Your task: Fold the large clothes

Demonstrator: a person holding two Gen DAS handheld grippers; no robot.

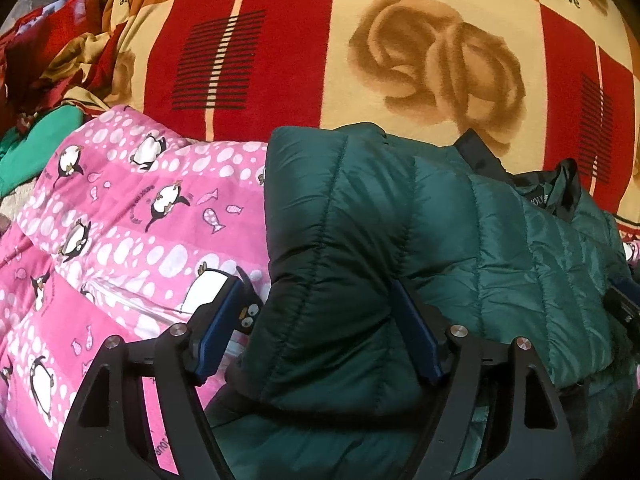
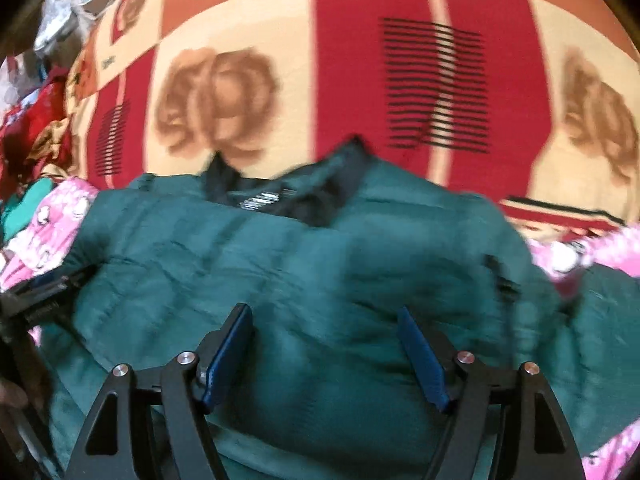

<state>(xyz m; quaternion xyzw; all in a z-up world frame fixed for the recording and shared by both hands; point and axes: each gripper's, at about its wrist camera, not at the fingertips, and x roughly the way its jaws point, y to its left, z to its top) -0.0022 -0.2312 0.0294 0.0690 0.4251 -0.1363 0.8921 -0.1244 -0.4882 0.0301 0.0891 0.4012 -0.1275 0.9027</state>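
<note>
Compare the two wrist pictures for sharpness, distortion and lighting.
Left wrist view: sharp; the green jacket shows clear stitching and the pink quilt crisp penguins; fisheye bends the blanket pattern, corners dark. Right wrist view: motion blur smears the jacket and blanket, while the right gripper stays sharp; same bending and dark corners. Both are warmly lit, without glare.

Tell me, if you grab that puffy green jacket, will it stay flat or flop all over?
The green jacket would probably flop and sag, since its folded edge already bulges in soft quilted puffs. It likely feels light for its size, being padded. Its shiny fabric may slip between the left gripper fingers.
</note>
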